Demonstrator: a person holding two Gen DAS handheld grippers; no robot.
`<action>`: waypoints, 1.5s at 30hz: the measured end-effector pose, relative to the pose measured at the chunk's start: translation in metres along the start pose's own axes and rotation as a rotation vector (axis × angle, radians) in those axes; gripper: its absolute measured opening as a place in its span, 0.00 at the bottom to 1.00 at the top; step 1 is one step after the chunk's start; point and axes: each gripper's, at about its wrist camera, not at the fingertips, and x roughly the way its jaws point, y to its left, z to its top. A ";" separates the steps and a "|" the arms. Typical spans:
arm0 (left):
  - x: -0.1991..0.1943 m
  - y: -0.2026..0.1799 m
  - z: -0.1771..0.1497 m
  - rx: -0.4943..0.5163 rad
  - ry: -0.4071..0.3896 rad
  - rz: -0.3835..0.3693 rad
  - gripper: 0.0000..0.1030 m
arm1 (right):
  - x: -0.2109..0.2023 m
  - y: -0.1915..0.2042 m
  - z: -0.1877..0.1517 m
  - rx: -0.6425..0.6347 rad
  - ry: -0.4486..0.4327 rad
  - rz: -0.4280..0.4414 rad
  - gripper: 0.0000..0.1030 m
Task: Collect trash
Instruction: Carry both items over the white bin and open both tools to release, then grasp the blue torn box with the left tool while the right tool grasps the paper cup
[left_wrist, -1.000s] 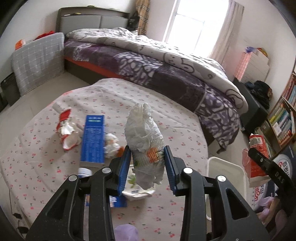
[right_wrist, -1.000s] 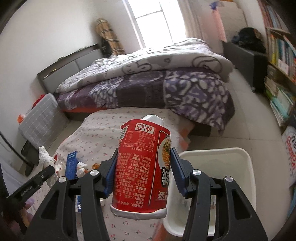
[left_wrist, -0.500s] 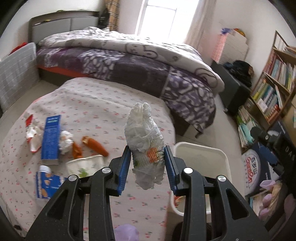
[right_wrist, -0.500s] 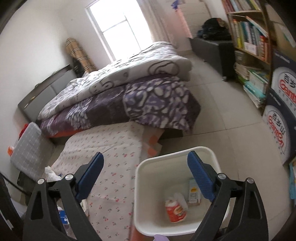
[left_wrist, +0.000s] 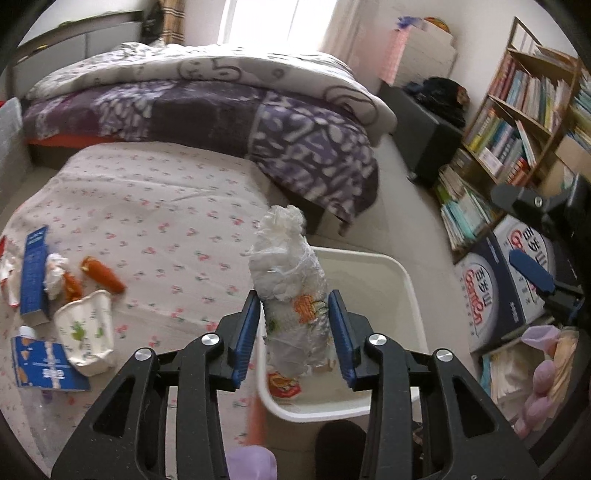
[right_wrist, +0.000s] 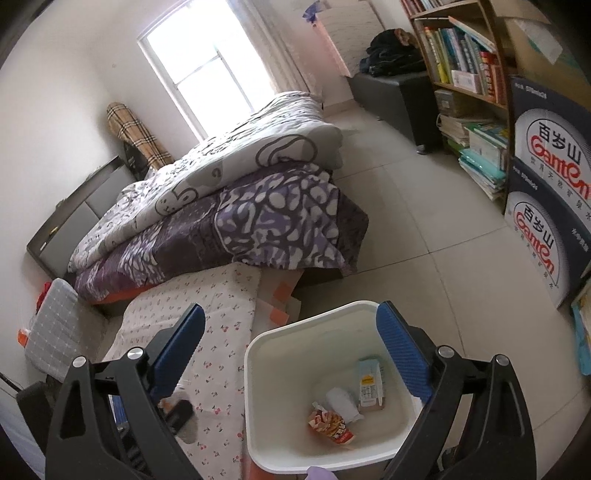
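Releasing: your left gripper (left_wrist: 293, 328) has just been opening, pads now clear of the bagged wad (left_wrist: 290, 295) between them, poised over the white bin (left_wrist: 408, 295) | right gripper (right_wrist: 291, 350) wide apart, empty above the bin | done: red cup (right_wrist: 332, 426), carton (right_wrist: 369, 384) binned | left: paper cup (left_wrist: 86, 328), blue box (left_wrist: 35, 275), wrappers on the tablecloth (left_wrist: 147, 206)

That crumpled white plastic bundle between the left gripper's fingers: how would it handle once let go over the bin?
The white plastic bundle looks crinkled and soft, so probably light and squashy. Standing tall between the left gripper, it may topple and drop slowly into the white bin.
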 end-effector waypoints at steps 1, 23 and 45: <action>0.002 -0.003 0.000 0.005 0.005 -0.010 0.55 | -0.001 -0.001 0.001 -0.001 -0.005 -0.004 0.90; -0.021 0.060 -0.019 -0.012 0.044 0.258 0.92 | 0.014 0.061 -0.026 -0.147 0.055 0.030 0.94; -0.040 0.242 -0.062 -0.345 0.193 0.482 0.79 | 0.062 0.177 -0.104 -0.396 0.244 0.113 0.93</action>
